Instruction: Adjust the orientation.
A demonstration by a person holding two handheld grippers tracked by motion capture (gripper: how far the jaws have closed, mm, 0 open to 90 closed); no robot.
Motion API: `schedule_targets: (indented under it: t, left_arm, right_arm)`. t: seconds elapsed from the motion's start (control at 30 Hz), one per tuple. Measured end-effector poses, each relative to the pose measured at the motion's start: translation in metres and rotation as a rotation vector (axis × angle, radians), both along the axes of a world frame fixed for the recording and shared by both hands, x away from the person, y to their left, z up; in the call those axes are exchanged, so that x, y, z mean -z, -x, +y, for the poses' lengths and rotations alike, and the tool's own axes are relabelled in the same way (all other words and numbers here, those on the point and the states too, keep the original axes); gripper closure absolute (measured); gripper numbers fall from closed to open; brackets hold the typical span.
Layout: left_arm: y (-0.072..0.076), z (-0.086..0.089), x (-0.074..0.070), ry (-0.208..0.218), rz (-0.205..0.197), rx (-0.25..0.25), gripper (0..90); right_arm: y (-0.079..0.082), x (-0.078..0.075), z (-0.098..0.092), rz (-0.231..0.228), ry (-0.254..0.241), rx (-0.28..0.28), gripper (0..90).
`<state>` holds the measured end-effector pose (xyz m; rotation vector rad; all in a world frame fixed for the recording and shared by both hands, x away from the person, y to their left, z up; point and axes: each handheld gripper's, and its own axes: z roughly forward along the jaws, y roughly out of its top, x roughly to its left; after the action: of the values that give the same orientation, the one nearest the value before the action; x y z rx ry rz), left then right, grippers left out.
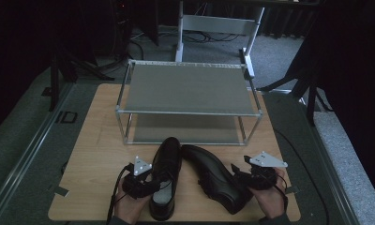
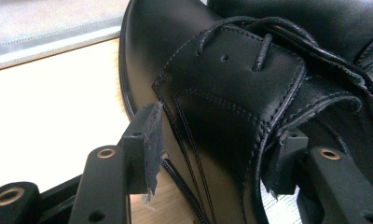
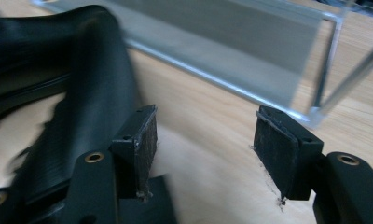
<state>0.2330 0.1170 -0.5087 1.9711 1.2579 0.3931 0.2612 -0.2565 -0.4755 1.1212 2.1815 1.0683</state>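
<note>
On the near left of the wooden worktop (image 1: 92, 154), the left gripper (image 1: 150, 180) sits at the outer side of the left shoe (image 1: 167, 173), a black lace-up dress shoe standing upright with its toe pointing far toward the rack and its heel close to the near edge. From the left gripper view, the fingers (image 2: 149, 140) are partly closed on the shoe's side wall: one pad lies against the outside leather just below the lacing flap, the other sits inside the opening, so the upper is held between them. Just to the right, the right shoe (image 1: 213, 176) lies at an angle, its toe near the toe of the left shoe and its heel swung out toward the near right. At that heel is the right gripper (image 1: 239, 180), borne by a hand coming in from the near edge. Its view is blurred; the fingers (image 3: 142, 140) stand apart at a middling gap with only bare worktop between the pads, and the dark shoe (image 3: 72, 93) runs just beside the left-hand finger without being clamped. Beyond both shoes, at the far middle of the worktop, stands a two-tier metal shoe rack (image 1: 188, 89), both of its shelves bare.
</note>
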Motion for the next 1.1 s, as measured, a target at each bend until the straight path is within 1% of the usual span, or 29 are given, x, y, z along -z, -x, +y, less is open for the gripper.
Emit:
schedule_targets:
  t: [0.07, 0.17, 0.3, 0.5, 0.57, 0.6, 0.63, 0.83, 1.1]
  left_arm:
    - [0.0, 0.0, 0.0, 0.001, -0.001, -0.003, 47.2]
    - [0.001, 0.0, 0.0, -0.005, -0.002, 0.0, 47.2]
    - [0.0, 0.0, 0.0, -0.002, -0.001, -0.001, 47.3]
    - [0.0, 0.0, 0.001, 0.001, -0.001, 0.0, 47.4]
    - [0.0, 0.0, 0.001, 0.002, -0.001, 0.0, 47.4]
    - [0.0, 0.0, 0.001, 0.002, 0.0, 0.0, 47.3]
    - [0.0, 0.0, 0.001, 0.003, 0.0, 0.0, 47.2]
    - [0.0, 0.0, 0.001, 0.007, 0.002, -0.001, 47.2]
    - [0.0, 0.001, 0.001, 0.01, 0.005, 0.0, 47.3]
  right_arm:
    - [0.011, -0.001, 0.004, -0.001, 0.004, -0.029, 38.7]
    - [0.024, -0.001, 0.01, -0.011, 0.023, -0.068, 38.7]
    - [0.038, 0.002, 0.016, -0.008, 0.052, -0.109, 38.0]
    - [0.052, 0.007, 0.022, 0.001, 0.087, -0.168, 25.6]
    - [0.053, 0.009, 0.023, -0.002, 0.111, -0.172, 22.3]
    - [0.052, 0.01, 0.024, 0.009, 0.116, -0.173, 20.1]
    - [0.051, 0.012, 0.024, 0.022, 0.11, -0.165, 18.7]
    - [0.049, 0.013, 0.023, 0.013, 0.121, -0.176, 16.9]
    - [0.041, 0.013, 0.022, 0.018, 0.15, -0.16, 12.6]
